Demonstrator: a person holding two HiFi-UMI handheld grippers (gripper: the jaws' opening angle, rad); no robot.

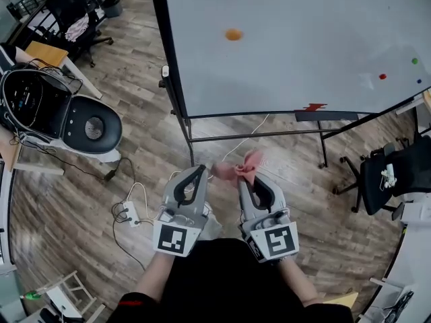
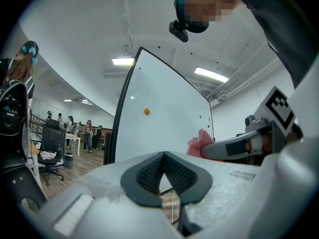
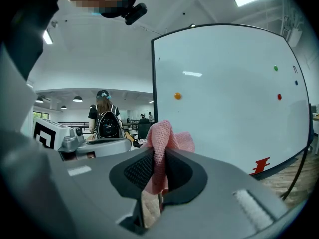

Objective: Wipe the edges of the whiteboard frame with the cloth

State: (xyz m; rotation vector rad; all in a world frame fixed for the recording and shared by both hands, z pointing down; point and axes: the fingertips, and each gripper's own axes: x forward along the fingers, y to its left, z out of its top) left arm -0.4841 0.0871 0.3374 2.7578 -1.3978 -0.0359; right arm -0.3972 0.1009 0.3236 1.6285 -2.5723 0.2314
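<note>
Left gripper [image 1: 202, 169]: held low in front of the person, beside the right gripper. The left gripper view shows its jaws closed tip to tip with nothing between them.
Right gripper [image 1: 246, 180]: held level with the left one. Its jaws are clamped on the cloth.
Cloth [image 3: 164, 136]: pink, bunched. One fold is pinched between the right jaws, a crumpled part stands out past the tips and a tail hangs below them. It is apart from the whiteboard, in front of its lower edge.
Whiteboard [image 1: 289, 59]: a large white panel ahead of both grippers, standing upright.
Frame [image 1: 167, 46]: a dark border, visible along the left and bottom edges. Neither gripper touches it.
Markers on the board: an orange magnet [image 1: 233, 34] toward the upper left; a red magnet [image 1: 382, 77] and a green magnet [image 1: 414, 61] toward the right.
Stand [image 1: 256, 135]: dark metal bars and legs under the board.
Floor [image 1: 135, 113]: wood-pattern planks, with a white power strip [image 1: 131, 214] and cables to the left of the person.
Office chair [image 1: 390, 173]: black, to the right of the stand.
</note>
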